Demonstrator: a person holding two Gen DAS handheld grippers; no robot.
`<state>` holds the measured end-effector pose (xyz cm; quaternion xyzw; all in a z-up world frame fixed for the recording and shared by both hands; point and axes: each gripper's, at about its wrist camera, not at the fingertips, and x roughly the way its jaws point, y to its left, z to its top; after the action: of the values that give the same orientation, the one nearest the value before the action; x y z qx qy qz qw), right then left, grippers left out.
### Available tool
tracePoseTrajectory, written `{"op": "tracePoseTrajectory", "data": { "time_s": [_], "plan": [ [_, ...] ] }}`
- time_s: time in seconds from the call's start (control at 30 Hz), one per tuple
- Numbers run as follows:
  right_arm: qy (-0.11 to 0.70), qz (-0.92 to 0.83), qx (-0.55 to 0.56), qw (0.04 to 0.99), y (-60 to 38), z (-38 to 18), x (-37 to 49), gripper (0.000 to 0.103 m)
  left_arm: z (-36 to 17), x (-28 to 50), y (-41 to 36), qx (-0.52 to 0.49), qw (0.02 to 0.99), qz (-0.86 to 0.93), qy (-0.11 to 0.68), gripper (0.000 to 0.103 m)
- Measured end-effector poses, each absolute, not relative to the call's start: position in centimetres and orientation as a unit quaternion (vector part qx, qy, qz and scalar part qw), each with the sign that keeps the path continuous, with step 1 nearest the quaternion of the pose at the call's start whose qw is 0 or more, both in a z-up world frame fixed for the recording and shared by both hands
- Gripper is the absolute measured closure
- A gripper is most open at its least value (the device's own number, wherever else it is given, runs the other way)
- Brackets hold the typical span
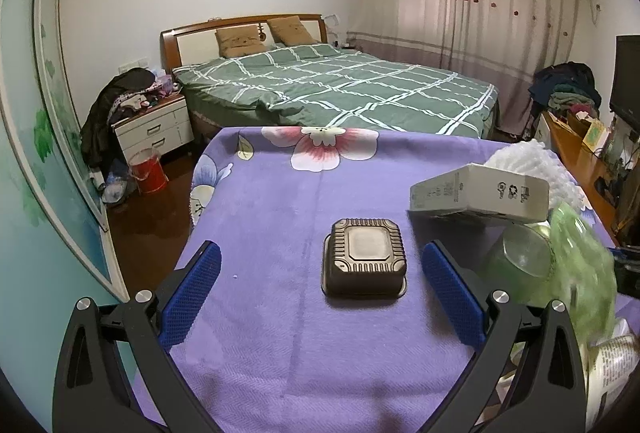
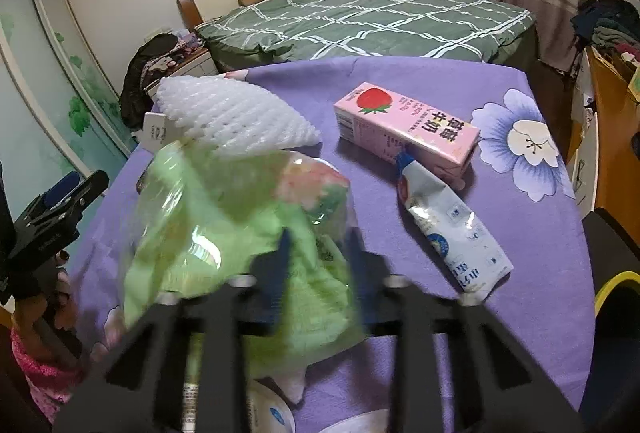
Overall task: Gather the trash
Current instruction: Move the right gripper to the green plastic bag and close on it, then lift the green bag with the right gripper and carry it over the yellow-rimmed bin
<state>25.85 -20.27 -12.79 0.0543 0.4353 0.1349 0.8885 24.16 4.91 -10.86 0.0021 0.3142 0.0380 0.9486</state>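
My left gripper is open, its blue pads either side of a dark upside-down plastic tray on the purple tablecloth. My right gripper is shut on a thin green plastic bag, blurred and lifted over the table; the bag also shows in the left wrist view. A pink strawberry milk carton, a squeezed white pouch and white foam netting lie on the cloth. A white carton lies right of the tray.
A bed with a green checked cover stands behind the table. A nightstand and a red bin are on the floor at the left. A wooden sideboard runs along the right. A white cup sits at the near right.
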Motion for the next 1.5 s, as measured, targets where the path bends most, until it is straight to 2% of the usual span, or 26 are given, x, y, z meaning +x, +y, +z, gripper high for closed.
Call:
{"op": "tracePoseTrajectory", "data": {
  "time_s": [0.07, 0.17, 0.77, 0.87, 0.93, 1.0, 1.03, 1.3, 1.33, 1.4, 1.5],
  "plan": [
    [0.434, 0.134, 0.055, 0.889, -20.5, -12.8, 25.7, 0.094, -10.8, 24.0, 5.0, 0.003, 0.948, 0.037, 0.315, 0.004],
    [0.429, 0.132, 0.060, 0.892, -20.9, -12.5, 25.5, 0.100, -10.9, 23.8, 5.0, 0.002, 0.948, 0.037, 0.316, 0.004],
    [0.355, 0.103, 0.096, 0.924, -25.1, -8.1, 21.4, 0.103, -11.3, 23.5, 4.5, 0.007, 0.947, 0.020, 0.320, 0.004],
    [0.362, 0.118, 0.108, 0.918, -25.4, -8.4, 21.4, 0.102, -11.2, 23.5, 4.5, 0.008, 0.947, 0.019, 0.320, 0.004],
    [0.375, 0.122, 0.119, 0.911, -25.5, -9.1, 21.9, 0.097, -11.2, 23.5, 4.4, 0.009, 0.947, 0.018, 0.319, 0.004],
    [0.381, 0.114, 0.107, 0.911, -25.1, -9.5, 22.3, 0.075, -11.2, 23.5, 4.3, 0.010, 0.948, 0.017, 0.319, 0.004],
    [0.389, 0.103, 0.102, 0.910, -25.1, -9.8, 22.8, 0.071, -11.2, 23.5, 4.3, 0.010, 0.948, 0.017, 0.319, 0.004],
    [0.470, 0.095, 0.082, 0.874, -25.5, -13.4, 26.2, 0.069, -11.2, 23.3, 4.3, 0.010, 0.948, 0.016, 0.318, 0.004],
    [0.475, 0.100, 0.083, 0.870, -25.5, -13.8, 26.3, 0.070, -11.2, 23.3, 4.2, 0.010, 0.948, 0.016, 0.318, 0.004],
    [0.477, 0.103, 0.081, 0.869, -25.4, -14.1, 26.3, 0.084, -11.3, 23.3, 4.2, 0.011, 0.948, 0.015, 0.319, 0.004],
    [0.466, 0.099, 0.089, 0.875, -25.8, -13.6, 25.8, 0.095, -11.4, 23.3, 4.1, 0.010, 0.947, 0.014, 0.321, 0.004]
  ]
}}
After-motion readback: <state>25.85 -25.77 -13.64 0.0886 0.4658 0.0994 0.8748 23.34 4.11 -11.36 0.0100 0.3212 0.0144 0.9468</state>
